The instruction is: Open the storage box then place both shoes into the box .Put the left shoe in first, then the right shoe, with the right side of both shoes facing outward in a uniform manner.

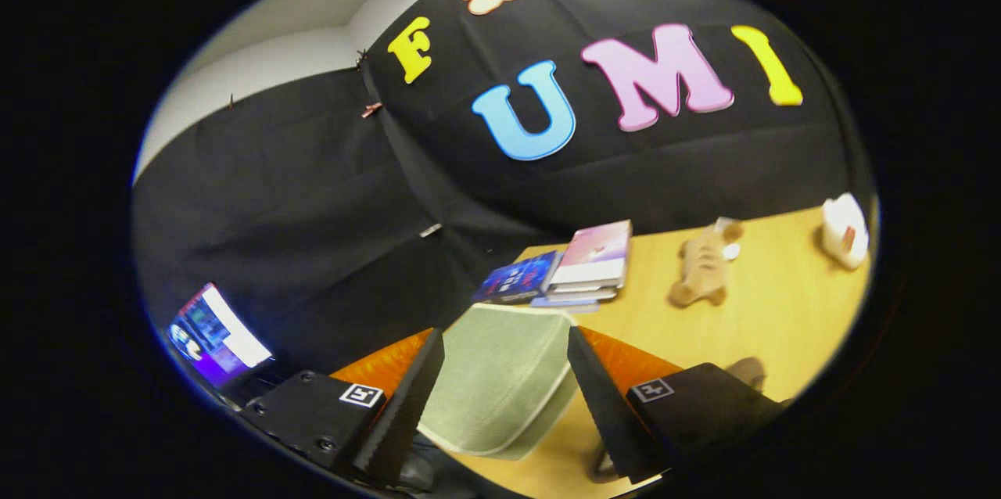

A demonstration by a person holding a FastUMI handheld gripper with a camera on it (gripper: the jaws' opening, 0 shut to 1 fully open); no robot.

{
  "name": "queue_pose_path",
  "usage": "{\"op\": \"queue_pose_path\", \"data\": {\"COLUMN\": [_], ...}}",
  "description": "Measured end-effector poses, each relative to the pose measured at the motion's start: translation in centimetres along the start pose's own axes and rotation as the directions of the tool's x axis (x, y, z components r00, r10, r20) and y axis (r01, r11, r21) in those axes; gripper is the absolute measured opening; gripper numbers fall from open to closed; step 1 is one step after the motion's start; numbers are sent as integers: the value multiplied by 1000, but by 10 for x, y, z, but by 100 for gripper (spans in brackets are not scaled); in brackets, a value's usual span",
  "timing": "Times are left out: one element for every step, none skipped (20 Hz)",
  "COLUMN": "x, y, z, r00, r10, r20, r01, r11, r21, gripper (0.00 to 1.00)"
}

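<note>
A pale green shoe (500, 382) with a whitish rim sits between my gripper's (504, 333) two fingers. Both fingers press on its sides, so the gripper is shut on it. The shoe hangs tilted above the near part of the wooden table (782, 319). I cannot tell whether it is the left or the right shoe. An orange ribbed surface (383, 366) shows just behind the fingers on both sides; what it belongs to is unclear.
Beyond the fingers, a stack of books (586, 264) lies at the table's far edge. A tan plush toy (704, 268) is to their right, and a white object (844, 229) farther right. A lit screen (215, 335) glows low beside the left finger.
</note>
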State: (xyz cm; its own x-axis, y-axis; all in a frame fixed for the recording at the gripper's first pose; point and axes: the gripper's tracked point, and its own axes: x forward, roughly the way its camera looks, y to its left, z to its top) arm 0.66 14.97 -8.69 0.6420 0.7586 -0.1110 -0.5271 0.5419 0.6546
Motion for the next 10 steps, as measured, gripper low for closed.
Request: {"op": "queue_pose_path", "data": {"x": [5,10,15,17,19,22,27,31,36,42], "y": [-4,-7,-8,-10,-12,-12,-14,-21,-30,-40], "z": [-6,-12,-20,-25,-31,-38,-45,-52,-62,-70], "r00": [999,997,992,986,978,968,956,946,941,937], "r10": [37,70,111,147,184,228,267,294,304,309], "r20": [-21,-39,-61,-79,-94,-107,-121,-134,-149,-162], "r01": [-36,-67,-104,-136,-166,-200,-224,-236,-231,-223], "r11": [999,995,989,982,971,954,932,912,899,887], "r21": [41,74,103,130,169,225,284,336,373,404], "gripper": [98,98,98,98,98,98,98,98,98,98]}}
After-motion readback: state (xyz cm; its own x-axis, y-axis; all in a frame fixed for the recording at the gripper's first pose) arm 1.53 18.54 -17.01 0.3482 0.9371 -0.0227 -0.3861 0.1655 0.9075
